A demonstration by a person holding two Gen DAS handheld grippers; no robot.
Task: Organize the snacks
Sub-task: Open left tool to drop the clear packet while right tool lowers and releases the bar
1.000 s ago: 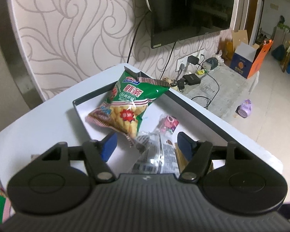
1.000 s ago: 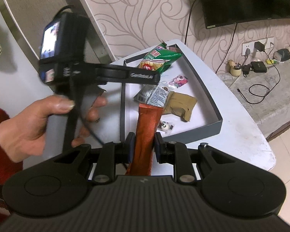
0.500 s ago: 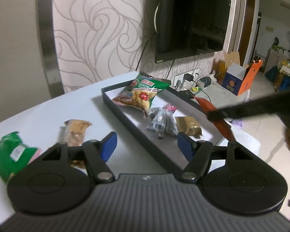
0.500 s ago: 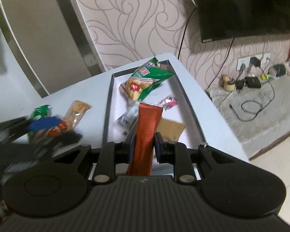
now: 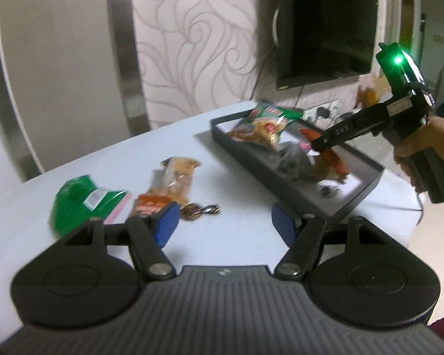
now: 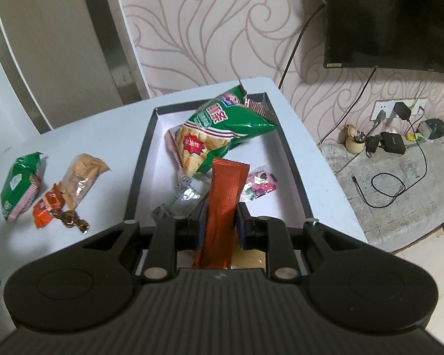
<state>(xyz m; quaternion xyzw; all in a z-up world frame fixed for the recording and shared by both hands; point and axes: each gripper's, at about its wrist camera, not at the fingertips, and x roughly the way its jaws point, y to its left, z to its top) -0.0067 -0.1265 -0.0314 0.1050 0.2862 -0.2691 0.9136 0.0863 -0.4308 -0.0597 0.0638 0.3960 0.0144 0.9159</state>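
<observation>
My right gripper (image 6: 221, 222) is shut on a long orange-red sachet (image 6: 223, 198) and holds it over the near end of the dark tray (image 6: 141, 159). The tray holds a big green chip bag (image 6: 222, 127), a clear wrapper (image 6: 177, 201), a pink candy pack (image 6: 259, 183) and a tan packet. My left gripper (image 5: 225, 224) is open and empty above the white table (image 5: 236, 195), left of the tray (image 5: 355, 201). Loose on the table lie a green pack (image 5: 77, 204), a clear biscuit pack (image 5: 177, 177), an orange pack (image 5: 146, 207) and a brown candy (image 5: 199, 210).
The table's right edge drops to the floor beside a low stone ledge (image 6: 399, 183) with chargers and cables. A TV (image 6: 390, 17) hangs on the patterned wall behind. The right hand-held gripper body (image 5: 393, 112) hangs over the tray in the left wrist view.
My left gripper has pulled back out of the tray and swung left over the table. My right gripper has moved over the tray with the sachet still in it.
</observation>
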